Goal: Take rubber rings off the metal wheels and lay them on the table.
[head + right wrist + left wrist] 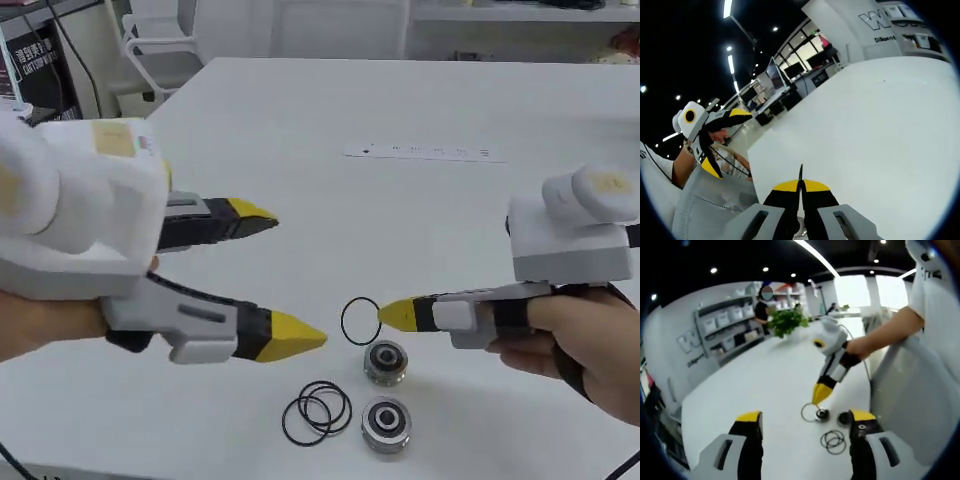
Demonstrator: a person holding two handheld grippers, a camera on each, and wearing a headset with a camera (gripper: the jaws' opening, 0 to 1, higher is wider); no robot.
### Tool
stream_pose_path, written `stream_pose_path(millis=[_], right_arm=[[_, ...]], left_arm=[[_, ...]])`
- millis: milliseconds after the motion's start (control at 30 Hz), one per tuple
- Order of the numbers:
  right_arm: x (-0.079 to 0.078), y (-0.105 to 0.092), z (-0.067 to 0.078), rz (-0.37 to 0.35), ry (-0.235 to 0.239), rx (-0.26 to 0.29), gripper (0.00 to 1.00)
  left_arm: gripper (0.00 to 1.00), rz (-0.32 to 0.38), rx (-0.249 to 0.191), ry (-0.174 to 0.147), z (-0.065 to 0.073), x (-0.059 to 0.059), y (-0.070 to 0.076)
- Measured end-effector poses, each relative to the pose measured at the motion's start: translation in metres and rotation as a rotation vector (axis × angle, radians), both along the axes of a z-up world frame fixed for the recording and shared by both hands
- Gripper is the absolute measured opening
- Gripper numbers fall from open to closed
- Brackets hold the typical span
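Black rubber ring (343, 320), thin and round, hangs pinched in the closed yellow tips of the right gripper (385, 315), lifted off the white table (300, 150). It stands roughly upright, just beside the farther silver metal wheel (385, 362); we cannot tell whether the two touch. In the right gripper view we see the ring edge-on (800, 175), a thin dark line rising from between two jaws pressed tight together.

The nearer silver metal wheel (386, 422) sits close behind its twin, and both lie flat on the table with their dark hubs facing up. Just to the left of the nearer wheel, a loose pile of black rubber rings (318, 410) lies flat on the tabletop, the loops overlapping one another.

The left gripper (272, 275) hovers on the left of the work with its jaws spread wide and nothing between them. In the left gripper view we see its two yellow-tipped jaws standing well apart, with the held ring (803, 412), both wheels and the pile (833, 441) framed in the gap between them.

A person's hand (575, 345) wraps the handle of the right gripper. Farther back on the table, well apart from the wheels, lies a flat white power strip (425, 152). A leafy green plant (785, 322) stands at the table's far end.
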State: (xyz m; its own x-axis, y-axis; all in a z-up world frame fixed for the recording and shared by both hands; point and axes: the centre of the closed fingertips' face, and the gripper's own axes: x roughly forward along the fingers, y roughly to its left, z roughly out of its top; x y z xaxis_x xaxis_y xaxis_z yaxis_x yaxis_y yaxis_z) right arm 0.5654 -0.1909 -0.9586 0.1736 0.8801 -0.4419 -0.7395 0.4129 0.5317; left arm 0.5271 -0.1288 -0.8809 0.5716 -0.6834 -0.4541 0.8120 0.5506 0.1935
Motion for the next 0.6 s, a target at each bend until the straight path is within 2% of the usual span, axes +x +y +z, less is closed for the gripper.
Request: stream_pose_path(millis=[100, 200, 267, 433, 600], right_arm=[[-0.004, 0.004, 0.003, 0.015, -0.004, 0.009, 0.00], [-0.007, 0.008, 0.006, 0.029, -0.011, 0.018, 0.00], [-0.010, 0.010, 0.007, 0.039, -0.015, 0.021, 0.00], [-0.017, 0.017, 0.009, 0.070, -0.010, 0.036, 0.00], [-0.027, 0.026, 0.010, 0.109, -0.010, 0.047, 0.00]], left_arm=[[0.73, 0.035, -0.007, 0.001, 0.000, -0.008, 0.013], [0.74, 0.083, -0.046, 0.025, -0.004, -0.014, 0.022], [0.74, 0.107, -0.053, 0.034, -0.009, -0.019, 0.027], [0.75, 0.141, -0.072, 0.061, -0.019, -0.033, 0.030], [0.76, 0.187, -0.115, 0.100, -0.030, -0.043, 0.032]])
